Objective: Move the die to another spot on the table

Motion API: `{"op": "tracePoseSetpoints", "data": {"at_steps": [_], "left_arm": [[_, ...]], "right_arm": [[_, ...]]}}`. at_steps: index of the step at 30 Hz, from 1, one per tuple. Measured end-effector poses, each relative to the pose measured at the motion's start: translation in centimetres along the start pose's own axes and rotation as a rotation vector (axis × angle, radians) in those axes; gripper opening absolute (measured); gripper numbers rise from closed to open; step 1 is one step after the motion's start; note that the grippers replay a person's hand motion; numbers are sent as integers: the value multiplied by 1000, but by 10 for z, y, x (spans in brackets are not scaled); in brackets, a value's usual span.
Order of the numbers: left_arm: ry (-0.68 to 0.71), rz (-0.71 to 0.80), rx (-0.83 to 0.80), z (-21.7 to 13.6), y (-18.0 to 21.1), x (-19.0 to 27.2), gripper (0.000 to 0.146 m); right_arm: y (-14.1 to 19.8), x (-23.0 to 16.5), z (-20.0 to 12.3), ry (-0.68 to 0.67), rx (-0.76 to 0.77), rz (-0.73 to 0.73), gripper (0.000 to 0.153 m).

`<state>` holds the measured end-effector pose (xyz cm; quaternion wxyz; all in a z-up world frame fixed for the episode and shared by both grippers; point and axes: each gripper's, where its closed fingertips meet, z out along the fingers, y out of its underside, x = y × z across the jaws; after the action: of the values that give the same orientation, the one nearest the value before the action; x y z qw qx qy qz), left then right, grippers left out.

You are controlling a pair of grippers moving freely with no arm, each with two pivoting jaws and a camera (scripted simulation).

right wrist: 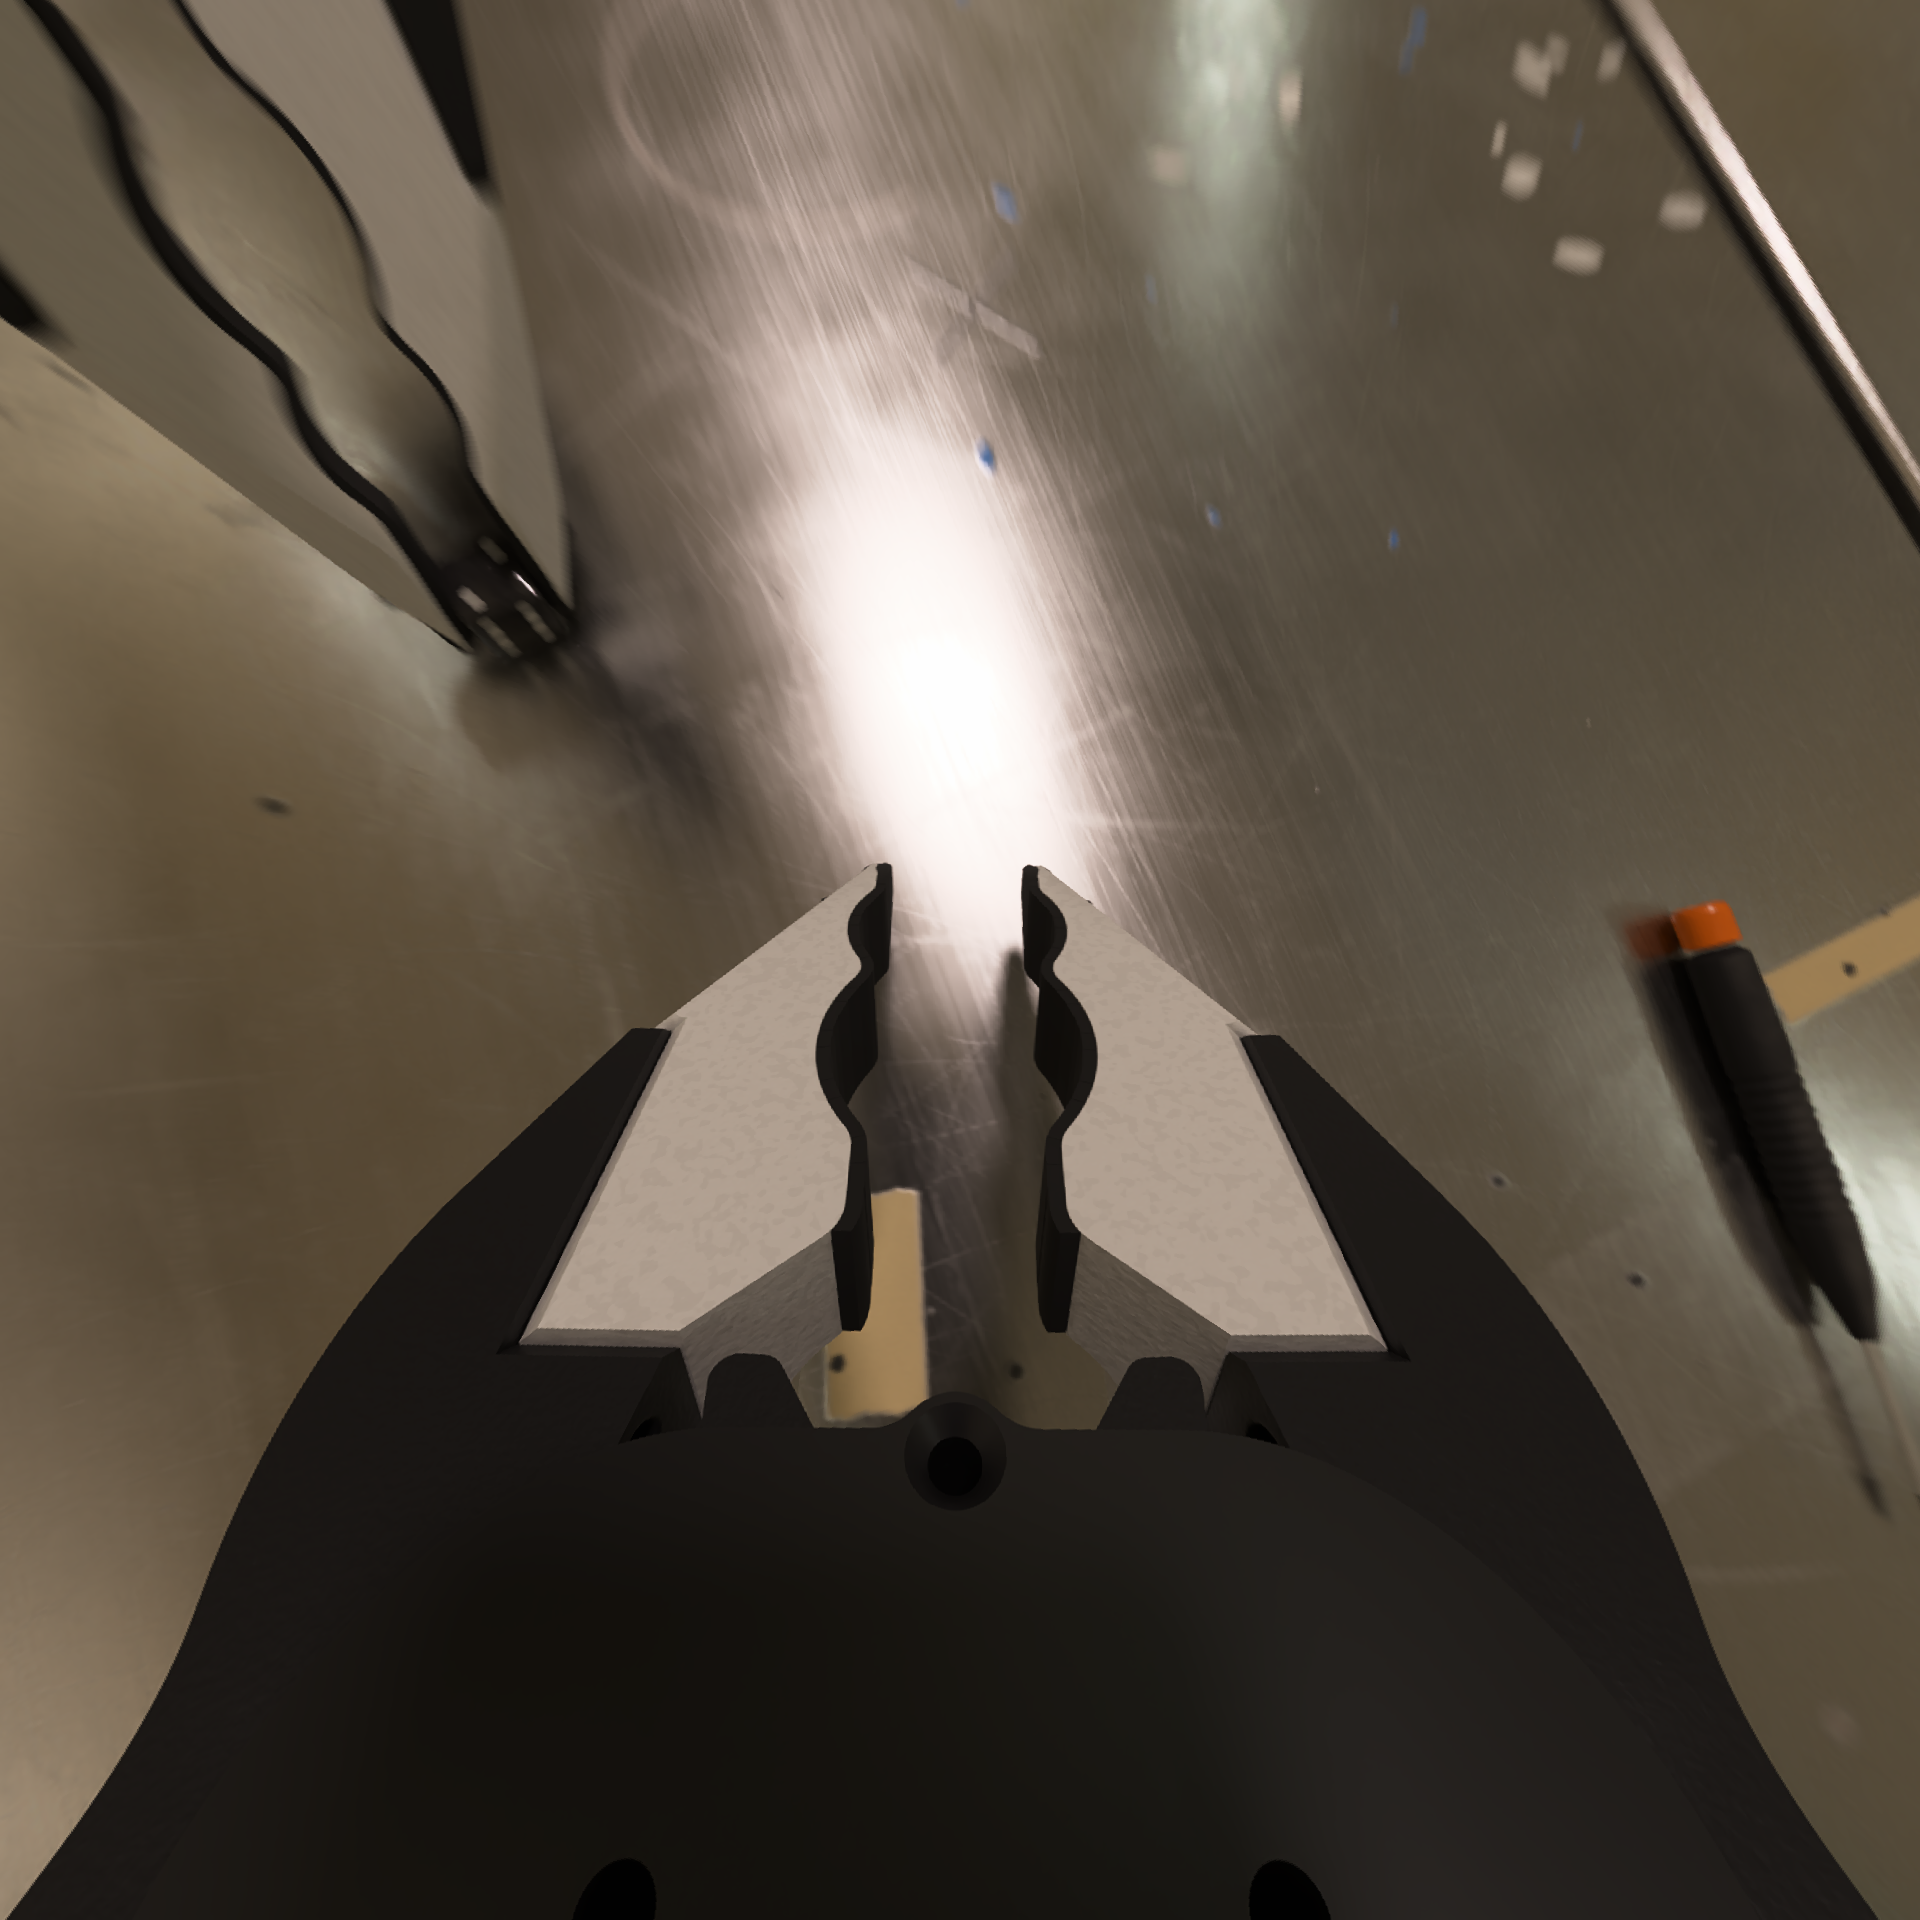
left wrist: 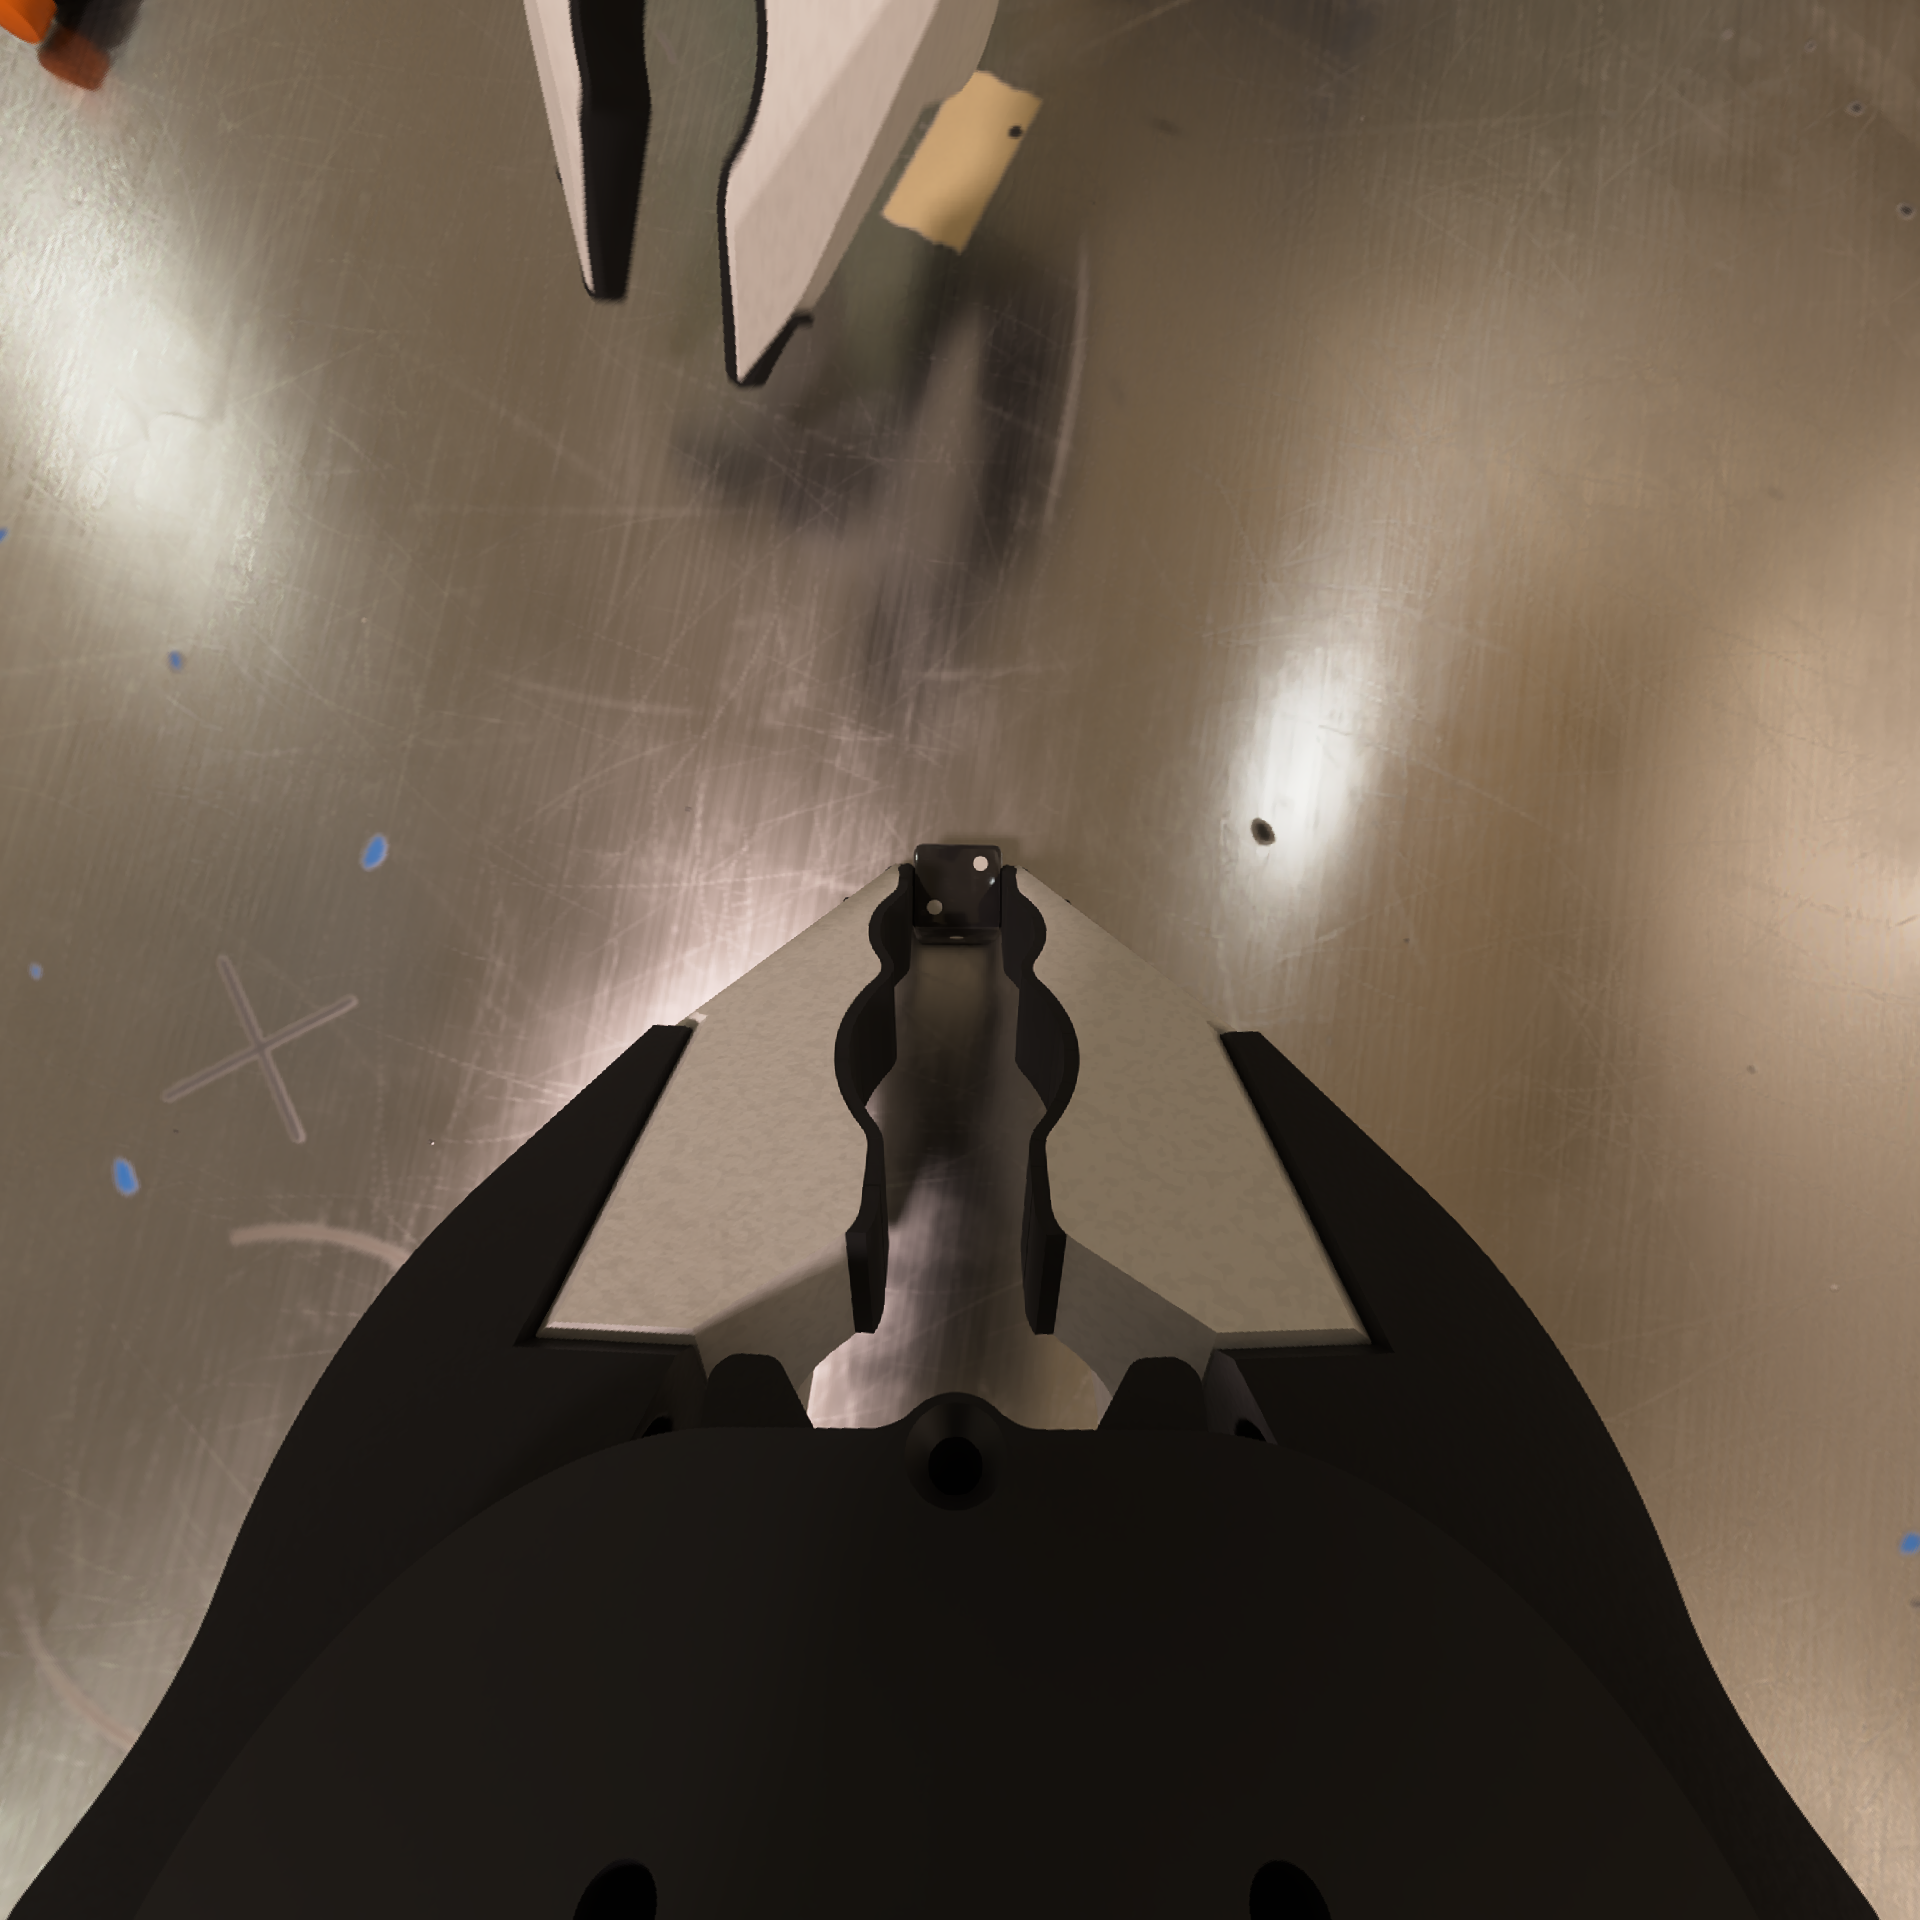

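Observation:
The die (left wrist: 958,889) is small and black with white pips. My left gripper (left wrist: 956,883) is shut on it at the fingertips, over the scratched metal table (left wrist: 1455,520). In the right wrist view the left gripper (right wrist: 509,613) shows at the upper left with the die (right wrist: 506,613) pinched at its tips, close to the table surface. My right gripper (right wrist: 956,883) is open and empty, pointing along the table (right wrist: 1351,727). It also shows in the left wrist view (left wrist: 686,332) at the top, its fingers apart.
A black pen with an orange cap (right wrist: 1756,1132) lies to the right; its orange end (left wrist: 62,42) shows at the top left in the left wrist view. A beige tape strip (left wrist: 961,166) is stuck on the table. A raised table edge (right wrist: 1766,239) runs at the upper right.

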<state>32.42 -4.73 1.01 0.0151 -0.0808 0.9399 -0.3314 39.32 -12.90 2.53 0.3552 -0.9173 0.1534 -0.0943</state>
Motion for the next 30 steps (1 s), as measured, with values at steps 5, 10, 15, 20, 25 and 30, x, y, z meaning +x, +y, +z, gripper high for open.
{"op": "tracePoseSetpoints", "data": {"at_steps": [5,10,15,20,25,30], "left_arm": [[20,-12,-7,0,0,-14,16],[26,-24,31,-7,-8,-28,16],[1,-24,76,-18,-23,-61,16],[-83,-18,89,-28,-37,-124,16],[-77,5,13,-2,-33,-173,16],[-45,21,-7,15,-27,-180,16]], "right_arm": [[24,13,3,24,-186,43,12],[48,28,-21,81,-230,109,13],[30,29,-54,72,-9,198,24],[34,32,-102,138,141,276,27],[65,26,-135,172,176,361,27],[95,12,-155,206,143,409,27]]}}
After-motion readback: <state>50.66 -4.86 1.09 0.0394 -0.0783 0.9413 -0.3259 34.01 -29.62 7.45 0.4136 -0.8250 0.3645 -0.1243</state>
